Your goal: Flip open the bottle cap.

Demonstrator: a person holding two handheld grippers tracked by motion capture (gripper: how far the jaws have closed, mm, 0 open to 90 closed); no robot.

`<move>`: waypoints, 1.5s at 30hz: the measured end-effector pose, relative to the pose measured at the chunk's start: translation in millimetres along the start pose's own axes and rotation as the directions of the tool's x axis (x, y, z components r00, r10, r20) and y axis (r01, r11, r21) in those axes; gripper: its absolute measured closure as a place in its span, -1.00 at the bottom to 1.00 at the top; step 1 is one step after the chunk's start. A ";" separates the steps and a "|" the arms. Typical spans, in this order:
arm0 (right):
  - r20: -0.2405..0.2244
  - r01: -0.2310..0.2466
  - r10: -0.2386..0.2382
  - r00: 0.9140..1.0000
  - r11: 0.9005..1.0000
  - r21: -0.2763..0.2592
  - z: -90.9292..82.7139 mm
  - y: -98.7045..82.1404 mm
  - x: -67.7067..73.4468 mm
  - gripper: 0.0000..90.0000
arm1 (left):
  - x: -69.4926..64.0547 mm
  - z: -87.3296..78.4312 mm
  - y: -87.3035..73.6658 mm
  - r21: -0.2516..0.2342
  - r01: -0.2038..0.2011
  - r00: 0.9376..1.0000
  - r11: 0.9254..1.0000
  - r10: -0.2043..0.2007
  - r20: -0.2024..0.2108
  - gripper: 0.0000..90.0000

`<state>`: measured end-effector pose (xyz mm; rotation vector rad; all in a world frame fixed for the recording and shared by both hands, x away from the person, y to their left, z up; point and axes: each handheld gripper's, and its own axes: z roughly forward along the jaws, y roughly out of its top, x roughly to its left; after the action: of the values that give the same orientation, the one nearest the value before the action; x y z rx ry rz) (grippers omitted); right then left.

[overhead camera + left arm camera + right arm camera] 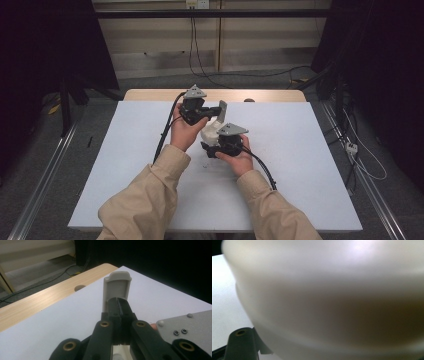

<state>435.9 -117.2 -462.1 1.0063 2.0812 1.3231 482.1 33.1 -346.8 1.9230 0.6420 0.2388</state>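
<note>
White moulded plastic part with an upright grey-white tab: held above the middle of the white table sheet, slightly toward its far edge.

Left gripper: jaws closed together on the lower end of the tab, which rises above them.

Right gripper: just nearer than the part, against its rounded white body; jaws drawn in, the grip itself too blurred to tell.

Around the part: bare sheet to left, right and near edge. Beyond it, a light wooden table strip with a round hole.
</note>
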 end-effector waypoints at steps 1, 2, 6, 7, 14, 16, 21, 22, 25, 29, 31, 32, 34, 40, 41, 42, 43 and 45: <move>0.000 0.000 0.000 1.000 1.000 0.000 0.0 0.0 0.0 -0.58 | 0.3 0.4 0.1 -0.001 -0.001 1.000 1.000 0.001 0.000 1.00; 0.000 0.001 -0.001 1.000 1.000 0.000 0.0 0.0 0.0 -0.58 | 0.4 0.9 0.2 -0.002 -0.001 1.000 1.000 0.001 -0.001 1.00; 0.000 0.000 0.000 1.000 1.000 0.000 0.0 0.0 0.0 -0.58 | 0.7 3.0 0.8 0.004 -0.001 1.000 1.000 0.001 -0.002 1.00; 0.000 0.000 0.000 1.000 1.000 0.001 0.0 0.0 0.0 -0.58 | 0.7 3.5 1.0 0.005 -0.003 1.000 1.000 0.003 -0.002 1.00; -0.001 0.001 -0.001 1.000 1.000 0.001 0.1 0.0 -0.2 -0.58 | 1.8 7.2 2.9 0.018 -0.010 1.000 1.000 0.010 -0.003 1.00; -0.002 0.000 0.000 1.000 1.000 0.001 0.1 0.0 -0.2 -0.58 | 2.0 8.4 3.2 0.018 -0.009 1.000 1.000 0.009 -0.001 1.00; -0.003 -0.001 0.001 1.000 1.000 0.001 0.1 -0.1 -0.3 -0.58 | 3.0 10.6 3.8 0.020 -0.009 1.000 1.000 0.009 0.000 1.00; -0.002 -0.001 0.001 1.000 1.000 0.002 0.1 0.0 -0.3 -0.58 | 3.0 10.8 4.1 0.024 -0.011 1.000 1.000 0.011 -0.002 1.00; -0.003 -0.001 0.001 1.000 1.000 0.001 0.1 0.0 -0.3 -0.58 | 3.4 11.6 4.5 0.025 -0.010 1.000 1.000 0.010 -0.001 1.00; -0.002 0.001 -0.001 1.000 1.000 0.002 0.1 0.0 -0.2 -0.58 | 3.9 12.7 5.1 0.027 -0.011 1.000 1.000 0.011 0.000 1.00; -0.001 0.002 -0.002 1.000 1.000 0.002 0.0 0.0 -0.2 -0.58 | 4.0 13.3 5.1 0.028 -0.010 1.000 1.000 0.010 0.003 1.00; -0.001 0.002 -0.002 1.000 1.000 0.003 0.0 -0.1 -0.2 -0.58 | 4.3 13.5 5.1 0.028 -0.010 1.000 1.000 0.010 0.003 1.00; -0.001 0.002 -0.002 1.000 1.000 0.003 0.1 0.0 -0.2 -0.58 | 4.6 14.2 5.1 0.030 -0.007 1.000 1.000 0.007 0.004 1.00; -0.001 0.002 -0.002 1.000 1.000 0.003 0.1 0.0 -0.1 -0.58 | 5.5 16.0 4.8 0.029 -0.006 1.000 1.000 0.006 0.004 1.00; -0.001 0.003 -0.003 1.000 1.000 0.003 0.1 0.0 -0.1 -0.58 | 5.7 16.6 4.6 0.028 -0.005 1.000 1.000 0.005 0.002 1.00; -0.001 0.003 -0.003 1.000 1.000 0.003 0.1 -0.1 -0.1 -0.58 | 5.8 17.2 4.5 0.028 -0.002 1.000 1.000 0.002 0.007 1.00; -0.001 0.003 -0.003 1.000 1.000 0.003 0.1 -0.1 -0.2 -0.58 | 6.0 17.7 4.3 0.029 -0.002 1.000 1.000 0.001 0.007 1.00; -0.002 0.002 -0.002 1.000 1.000 0.004 0.1 0.0 -0.2 -0.58 | 6.7 18.3 4.3 0.033 -0.008 1.000 0.999 0.008 0.004 1.00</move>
<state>436.2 -117.3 -462.2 1.0047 2.0859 1.3200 497.2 21.0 -351.6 1.9574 0.6395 0.2304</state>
